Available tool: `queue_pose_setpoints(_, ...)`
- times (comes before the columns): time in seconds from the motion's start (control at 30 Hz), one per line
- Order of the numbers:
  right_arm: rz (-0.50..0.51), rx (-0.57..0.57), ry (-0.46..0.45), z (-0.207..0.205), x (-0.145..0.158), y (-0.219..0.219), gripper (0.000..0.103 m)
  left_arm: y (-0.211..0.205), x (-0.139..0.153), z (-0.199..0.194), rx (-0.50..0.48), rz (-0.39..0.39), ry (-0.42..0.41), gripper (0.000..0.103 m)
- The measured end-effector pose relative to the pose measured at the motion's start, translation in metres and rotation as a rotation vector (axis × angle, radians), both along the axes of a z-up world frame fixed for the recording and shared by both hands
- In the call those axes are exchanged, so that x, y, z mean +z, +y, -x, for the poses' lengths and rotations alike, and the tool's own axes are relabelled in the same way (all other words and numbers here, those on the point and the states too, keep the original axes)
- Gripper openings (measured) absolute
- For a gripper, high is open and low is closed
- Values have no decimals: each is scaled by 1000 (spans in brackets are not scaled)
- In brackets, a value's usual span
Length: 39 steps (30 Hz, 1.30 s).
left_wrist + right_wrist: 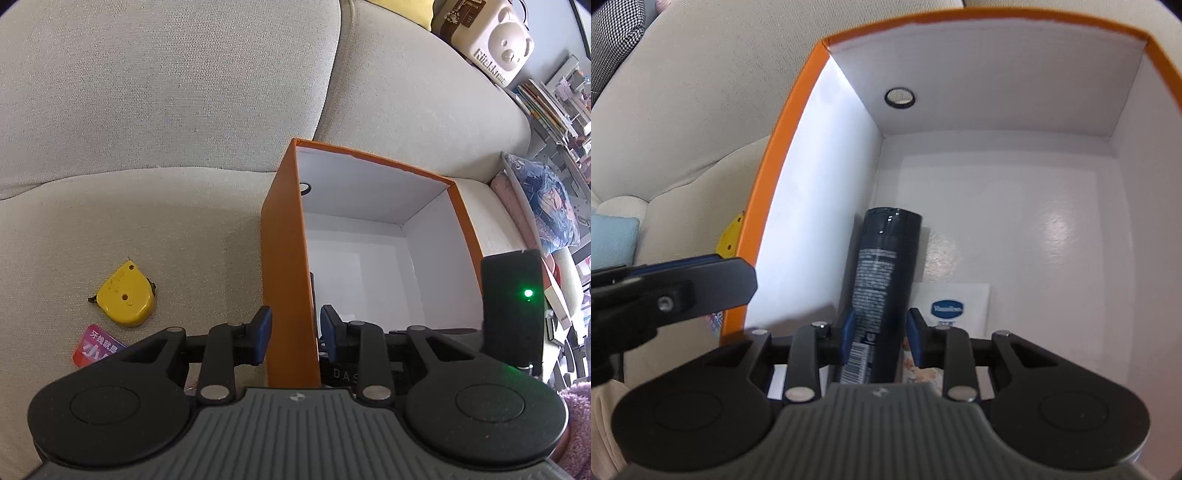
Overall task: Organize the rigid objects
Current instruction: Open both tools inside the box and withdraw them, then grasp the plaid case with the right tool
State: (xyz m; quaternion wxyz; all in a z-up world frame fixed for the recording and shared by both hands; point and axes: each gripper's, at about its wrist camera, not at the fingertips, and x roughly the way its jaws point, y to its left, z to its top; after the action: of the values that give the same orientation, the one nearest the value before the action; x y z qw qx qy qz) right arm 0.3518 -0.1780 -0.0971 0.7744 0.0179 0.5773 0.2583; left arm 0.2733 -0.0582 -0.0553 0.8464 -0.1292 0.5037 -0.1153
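Right gripper (881, 334) spread loosely about the dark spray can (882, 273), not squeezing; lying inside the orange box (768, 206) along its left wall. Probably rigid, light, slick: best pinched mid-body. Left gripper (295, 332) clamped on the box wall; farther off, yellow tape measure (123, 297) on the sofa (147, 110)

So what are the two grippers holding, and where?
The left gripper clamps the orange box's side wall. The right gripper has let go of the dark can.
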Motion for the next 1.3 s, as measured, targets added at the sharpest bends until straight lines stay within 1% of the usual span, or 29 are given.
queue_pose_setpoints(0.07, -2, 2, 3, 0, -1, 0, 31, 1, -1, 0, 0, 5, 2, 36)
queue_pose_setpoints(0.1, -2, 7, 3, 1, 0, 1, 29, 1, -2, 0, 0, 6, 4, 36)
queue_pose_setpoints(0.17, 0, 13, 10, 4, 2, 1, 25, 1, -4, 0, 1, 7, 11, 36)
queue_pose_setpoints(0.23, -1, 11, 16, 4, 5, -3, 15, 1, -5, 1, 2, 12, 15, 36)
queue_pose_setpoints(0.3, -5, 4, 31, 4, 3, -3, 11, 1, -5, 4, 2, 18, 16, 36)
queue_pose_setpoints(0.47, 1, 16, 35, 8, 6, -4, 11, 0, -3, 11, -4, 14, 19, 36)
queue_pose_setpoints(0.53, 9, 23, 22, 11, 12, -6, 7, 1, 1, 16, -4, 7, 14, 36)
queue_pose_setpoints(0.57, 18, 22, 10, 13, 13, -5, 7, 3, 3, 19, -4, 6, 10, 36)
queue_pose_setpoints(0.67, 33, 28, -46, 21, 24, -3, 8, 9, 11, 34, -3, 3, -12, 36)
queue_pose_setpoints(0.7, 30, 27, -66, 22, 25, -1, 11, 11, 14, 41, -2, 1, -22, 36)
queue_pose_setpoints(0.77, 33, 20, -123, 33, 38, 0, 12, 18, 19, 55, 2, 0, -45, 36)
queue_pose_setpoints(0.87, 34, 13, -240, 55, 61, 3, 12, 29, 24, 78, 20, -15, -83, 35)
queue_pose_setpoints(0.97, 11, 40, -319, 81, 79, 14, 13, 44, 26, 99, 47, -36, -117, 35)
queue_pose_setpoints(1.03, -1, 76, -369, 101, 91, 23, 14, 57, 26, 110, 71, -43, -117, 36)
queue_pose_setpoints(1.13, -11, 153, -437, 128, 99, 44, 16, 77, 24, 122, 114, -75, -117, 33)
queue_pose_setpoints(1.2, 0, 200, -466, 142, 97, 59, 18, 88, 20, 129, 132, -98, -113, 33)
queue_pose_setpoints(1.27, 29, 227, -469, 149, 86, 74, 25, 98, 16, 137, 134, -112, -112, 33)
queue_pose_setpoints(1.3, 40, 233, -471, 152, 82, 78, 32, 101, 13, 140, 135, -120, -110, 33)
